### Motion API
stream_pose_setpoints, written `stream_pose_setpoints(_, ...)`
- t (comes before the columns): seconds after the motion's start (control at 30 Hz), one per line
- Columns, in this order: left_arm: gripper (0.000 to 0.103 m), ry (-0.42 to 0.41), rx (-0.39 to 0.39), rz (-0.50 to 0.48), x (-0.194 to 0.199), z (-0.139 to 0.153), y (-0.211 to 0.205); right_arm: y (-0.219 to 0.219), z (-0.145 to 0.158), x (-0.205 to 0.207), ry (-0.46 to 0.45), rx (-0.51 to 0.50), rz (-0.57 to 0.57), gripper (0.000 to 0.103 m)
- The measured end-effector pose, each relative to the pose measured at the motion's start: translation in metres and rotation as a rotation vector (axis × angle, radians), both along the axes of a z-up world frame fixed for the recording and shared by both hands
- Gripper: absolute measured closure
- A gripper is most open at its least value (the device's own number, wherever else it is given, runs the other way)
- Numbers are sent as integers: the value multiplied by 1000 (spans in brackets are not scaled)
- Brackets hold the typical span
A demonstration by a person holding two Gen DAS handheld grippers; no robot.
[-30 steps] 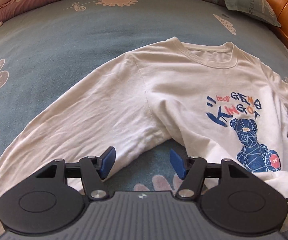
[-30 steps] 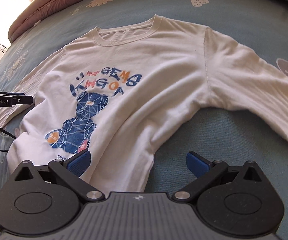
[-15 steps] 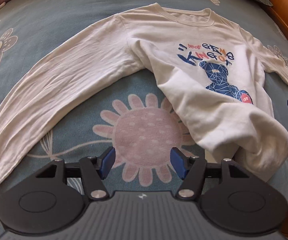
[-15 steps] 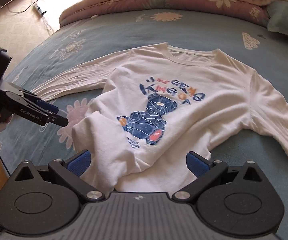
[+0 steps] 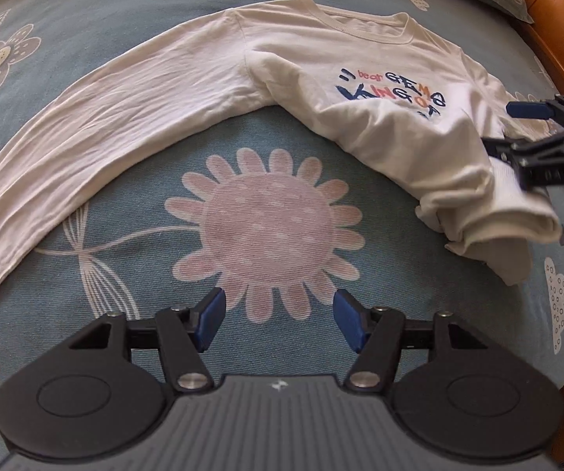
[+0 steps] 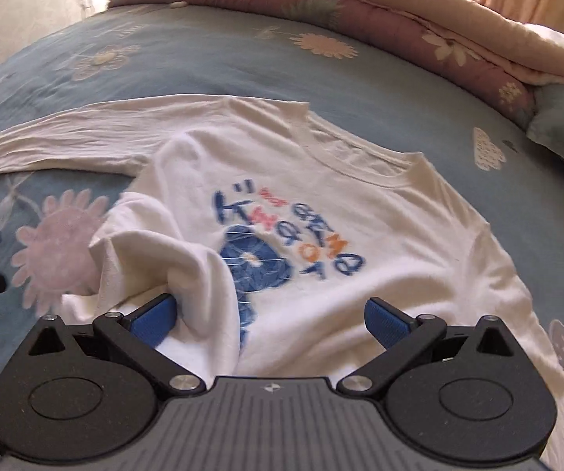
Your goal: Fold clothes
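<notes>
- Left wrist view: the left gripper (image 5: 279,320) hangs with jaws spread and nothing between them, over a pink flower on the bed (image 5: 86,4). The white shirt (image 5: 321,90) lies beyond the jaws, one sleeve stretched away to their left, its hem bunched off to their right under the right gripper (image 5: 511,127).
- Right wrist view: the right gripper (image 6: 270,314) has jaws spread wide; the shirt's bunched fabric lies between them, touching the left pad.

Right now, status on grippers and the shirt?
Left gripper open, empty, over bare sheet. Right gripper open, over shirt hem. Shirt face up, lower body bunched, sleeve spread. Nothing in the way.
</notes>
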State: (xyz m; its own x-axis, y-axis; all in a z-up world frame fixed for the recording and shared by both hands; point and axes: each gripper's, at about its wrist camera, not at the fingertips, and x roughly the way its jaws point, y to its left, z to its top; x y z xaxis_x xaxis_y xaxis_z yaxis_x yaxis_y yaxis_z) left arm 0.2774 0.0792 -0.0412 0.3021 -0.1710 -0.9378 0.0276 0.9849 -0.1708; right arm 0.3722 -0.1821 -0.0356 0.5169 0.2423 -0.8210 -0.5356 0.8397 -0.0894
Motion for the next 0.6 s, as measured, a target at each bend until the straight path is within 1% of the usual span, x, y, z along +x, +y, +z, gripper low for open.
stream_pose_setpoints(0.03,41,-6,-14,-3,1,0,-3,-10,1,12,-8,-17,-64,0)
stream_pose_setpoints(0.1,41,-19,-41,-13,4,1,-9,-29,7,23,4,29,-123,0)
stream_pose_setpoints(0.17,41,-33,-74,-28,9,0,-16,-40,12,22,3,56,-141,0)
stream_pose_setpoints(0.27,42,-61,-138,-73,22,-1,-30,-47,12,11,8,52,-139,0)
stream_pose_setpoints(0.33,42,-99,-143,-159,30,-4,-46,-47,8,2,27,47,-136,0)
stream_pose_setpoints(0.37,47,-119,-143,-205,34,-5,-54,-47,6,-2,39,45,-132,0)
stream_pose_setpoints(0.43,47,-161,-137,-294,41,-8,-69,-47,2,-14,56,42,-118,0)
stream_pose_setpoints(0.47,53,-182,-134,-338,45,-10,-75,-48,1,-19,59,41,-113,0)
stream_pose_setpoints(0.5,58,-183,-138,-368,49,-15,-80,-49,1,-23,60,43,-111,0)
stream_pose_setpoints(0.53,67,-176,-144,-393,54,-20,-85,-51,1,-27,61,45,-110,0)
stream_pose_setpoints(0.57,74,-169,-159,-410,57,-24,-87,-54,1,-29,67,51,-113,0)
stream_pose_setpoints(0.6,76,-162,-177,-425,60,-29,-89,-57,1,-32,73,57,-117,0)
